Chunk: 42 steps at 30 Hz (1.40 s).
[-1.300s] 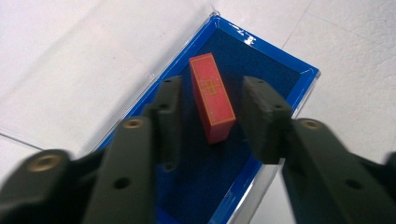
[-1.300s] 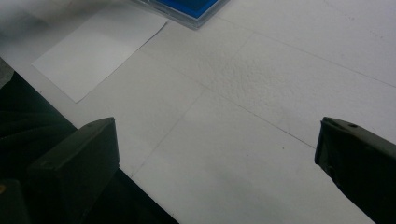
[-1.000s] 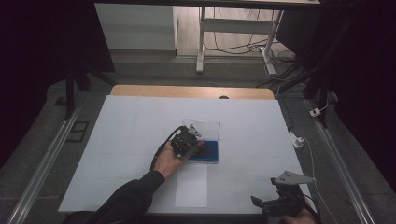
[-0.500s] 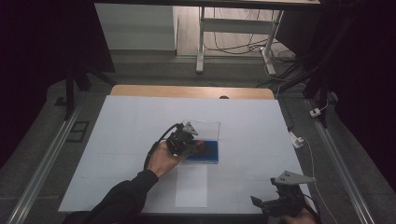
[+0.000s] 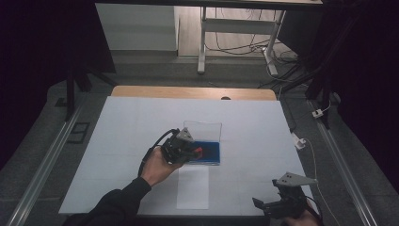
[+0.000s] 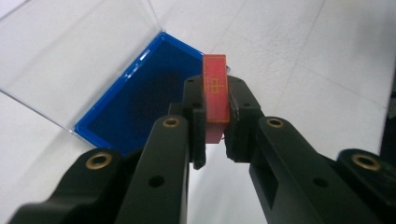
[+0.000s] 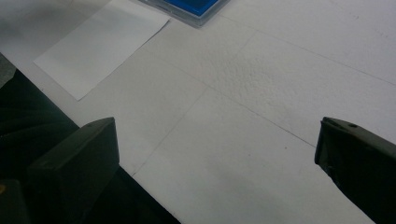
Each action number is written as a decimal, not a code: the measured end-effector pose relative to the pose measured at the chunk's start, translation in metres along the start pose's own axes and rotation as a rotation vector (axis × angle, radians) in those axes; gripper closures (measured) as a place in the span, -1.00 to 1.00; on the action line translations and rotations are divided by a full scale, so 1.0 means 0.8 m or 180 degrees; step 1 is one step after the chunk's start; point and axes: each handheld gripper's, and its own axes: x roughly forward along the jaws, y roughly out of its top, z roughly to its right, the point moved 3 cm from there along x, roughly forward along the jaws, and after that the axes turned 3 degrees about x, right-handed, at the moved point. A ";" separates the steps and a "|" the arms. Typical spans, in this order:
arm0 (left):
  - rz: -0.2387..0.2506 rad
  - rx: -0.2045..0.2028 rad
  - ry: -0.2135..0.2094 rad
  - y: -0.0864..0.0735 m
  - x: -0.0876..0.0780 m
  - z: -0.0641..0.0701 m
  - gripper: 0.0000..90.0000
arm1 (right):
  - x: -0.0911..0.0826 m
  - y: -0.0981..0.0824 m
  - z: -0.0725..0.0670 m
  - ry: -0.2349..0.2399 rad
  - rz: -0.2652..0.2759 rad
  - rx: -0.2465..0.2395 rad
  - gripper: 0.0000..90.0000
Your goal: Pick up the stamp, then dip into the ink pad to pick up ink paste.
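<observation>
- Right gripper sat at the near right edge of the white table, jaws spread wide, nothing between them; the right gripper view had bare table ahead.
- Paper sheet lay flat near the front edge, just in front of the ink pad case, unmarked as far as could be told.
- Left gripper was clamped on a small red stamp; the pads pinched its two long faces, with the top end standing proud of the jaws.
- Stamp hung in the jaws at the near left corner of the blue ink pad; whether it touched the pad could not be told.
- Ink pad sat in an open case, its clear lid standing up at the far side.
- Step in hand, as a guess: carrying the stamp between pad and paper.
- To do it well: keep the squeeze even so the stamp did not twist, hold its working face level, and avoid the clear lid.
- Come down on the paper straight, press once, lift straight up; sliding would smear.
- Right gripper could pin a paper corner if the sheet looked likely to lift with the stamp.
</observation>
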 end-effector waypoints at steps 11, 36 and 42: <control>0.0048 -0.0009 -0.0037 -0.010 -0.012 0.007 0.78 | 0.000 0.000 -0.001 0.0002 0.0003 -0.0019 -1.00; -0.0043 -0.0201 0.0215 -0.006 0.049 -0.034 0.78 | 0.000 0.000 -0.001 0.0013 -0.0020 -0.0031 -1.00; -0.0036 -0.0252 0.0225 0.000 0.064 -0.043 0.78 | 0.001 0.000 -0.001 0.0015 -0.0024 -0.0038 -1.00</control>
